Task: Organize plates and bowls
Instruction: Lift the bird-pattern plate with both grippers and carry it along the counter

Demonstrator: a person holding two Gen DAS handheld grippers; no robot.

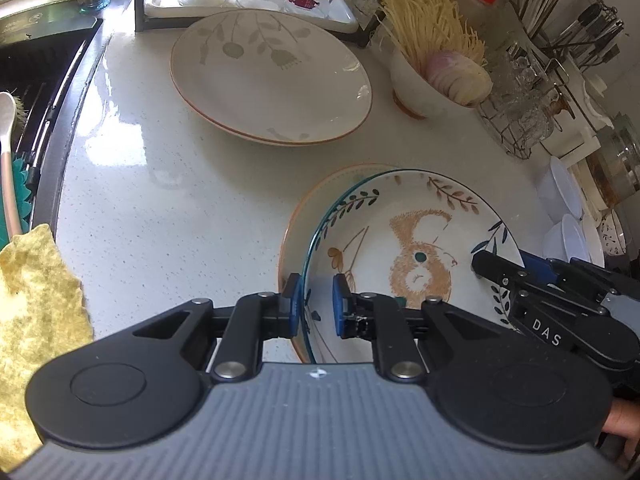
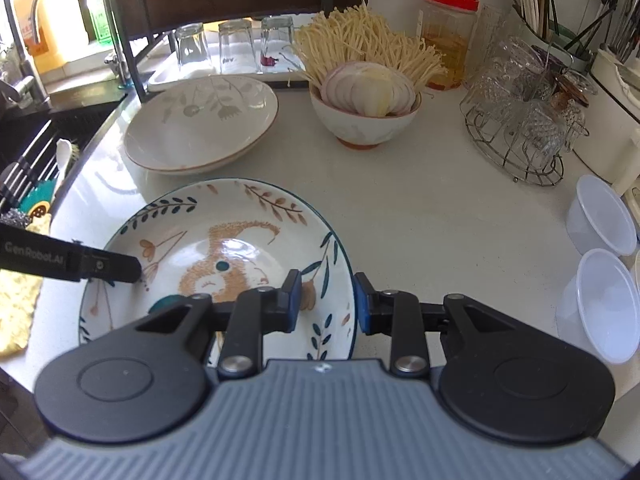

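On the near part of the pale counter [image 2: 420, 208], a squirrel-patterned plate [image 2: 224, 248] is seen, lying on or just over an orange-rimmed plate [image 1: 292, 236] whose edge shows only in the left wrist view. The left gripper [image 1: 314, 304] is set astride the patterned plate's left rim, one pad inside and one outside, with the jaws apart and not yet pressed. The right gripper [image 2: 327, 300] is placed likewise at the right rim, jaws apart around the edge.

Glazed ceramic is judged stiff, fairly heavy, slippery and breakable; hold is best taken at opposite rims, squarely, so that tilting is avoided.

Farther off, a leaf-patterned plate [image 2: 200, 128] is rested on another of like rim, so four plates are counted, though the stack may hide more. One bowl [image 2: 366, 124] holding sliced onion and enoki mushrooms is seen to the right of it. Two plastic tubs [image 2: 600, 220] are stood at the right edge.
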